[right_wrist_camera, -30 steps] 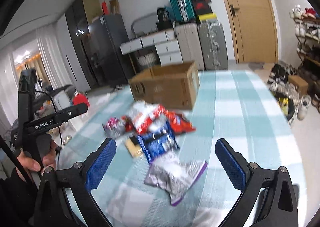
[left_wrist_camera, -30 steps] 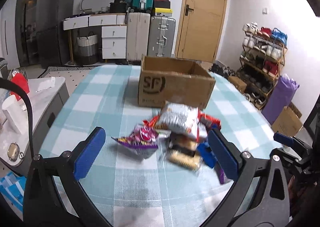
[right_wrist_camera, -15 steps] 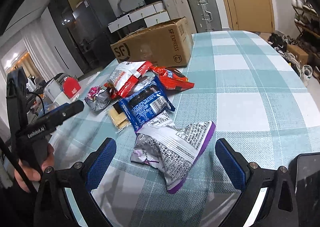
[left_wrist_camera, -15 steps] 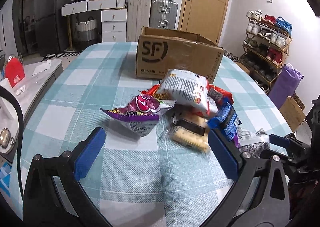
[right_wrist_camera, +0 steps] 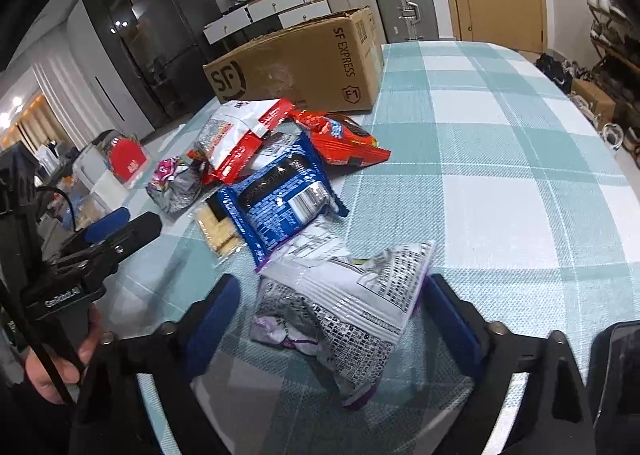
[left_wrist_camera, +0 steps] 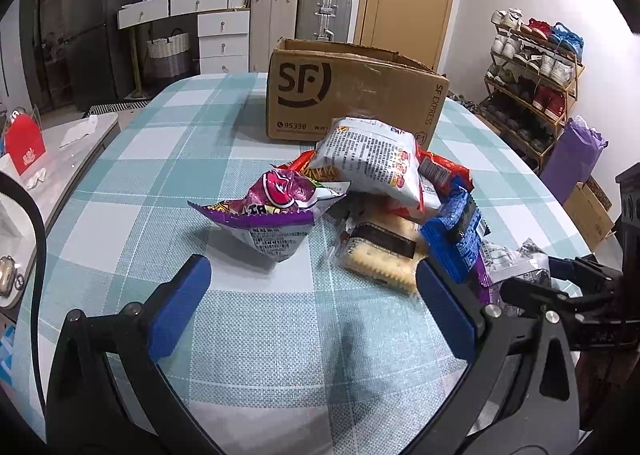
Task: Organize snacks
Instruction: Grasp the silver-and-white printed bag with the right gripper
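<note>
We find the snacks heaped near the middle of the bench (left_wrist_camera: 132, 223), which carries a teal-and-white checked cloth, just in front of an open cardboard box (left_wrist_camera: 352, 95) printed "SF" and "SF EXPRESS".

From the left wrist view we record: a purple crumpled bag (left_wrist_camera: 276, 215) standing apart at the left of the heap; a white-and-red packet (left_wrist_camera: 372, 159) tilted on top; a clear-wrapped cracker pack (left_wrist_camera: 380, 255) lying flat; a blue packet (left_wrist_camera: 460, 231) at the right. The left tool (left_wrist_camera: 312, 315) hovers above bare cloth short of the purple bag, its blue pads wide apart and holding nothing.

From the right wrist view, a silver bag with purple edging (right_wrist_camera: 340, 307) (print side up, creased) lies nearest the camera, touching the blue packet (right_wrist_camera: 280, 199); an orange-red packet (right_wrist_camera: 344, 139) lies beyond, by the box. The right tool (right_wrist_camera: 332, 315) is spread wide, one pad on each side of the silver bag; we cannot tell whether either pad touches it.
</note>
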`<control>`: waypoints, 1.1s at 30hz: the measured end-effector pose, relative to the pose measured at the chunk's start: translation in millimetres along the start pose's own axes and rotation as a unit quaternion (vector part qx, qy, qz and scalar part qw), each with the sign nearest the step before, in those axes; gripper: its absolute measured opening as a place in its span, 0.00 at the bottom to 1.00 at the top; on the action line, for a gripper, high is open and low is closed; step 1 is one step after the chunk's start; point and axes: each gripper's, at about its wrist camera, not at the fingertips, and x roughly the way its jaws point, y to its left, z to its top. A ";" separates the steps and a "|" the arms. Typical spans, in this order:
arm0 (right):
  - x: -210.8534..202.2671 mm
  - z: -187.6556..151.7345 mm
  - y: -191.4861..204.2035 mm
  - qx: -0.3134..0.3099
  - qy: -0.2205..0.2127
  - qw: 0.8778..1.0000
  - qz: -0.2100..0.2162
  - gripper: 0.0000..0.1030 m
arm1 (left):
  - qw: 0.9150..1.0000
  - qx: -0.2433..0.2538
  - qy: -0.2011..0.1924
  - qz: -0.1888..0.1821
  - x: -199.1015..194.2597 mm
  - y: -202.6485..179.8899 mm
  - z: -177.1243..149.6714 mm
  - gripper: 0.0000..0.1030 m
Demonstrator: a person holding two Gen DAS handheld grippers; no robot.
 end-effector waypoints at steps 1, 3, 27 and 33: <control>0.4 0.4 -0.8 0.002 -0.001 1.000 0.001 0.86 | 1.000 -0.001 0.002 -0.002 1.7 0.7 0.1 0.99; 0.4 0.1 -2.3 0.005 -0.003 1.000 0.003 0.85 | 1.000 -0.004 0.010 -0.001 5.5 2.8 -0.1 0.99; -10.1 -9.6 -12.6 0.023 -0.015 0.999 0.038 0.53 | 0.996 -0.083 0.020 -0.030 11.6 33.3 -3.7 0.99; -16.9 -3.6 -23.4 0.034 -0.032 0.998 0.042 0.53 | 0.998 -0.065 0.010 -0.008 12.6 41.7 4.2 0.99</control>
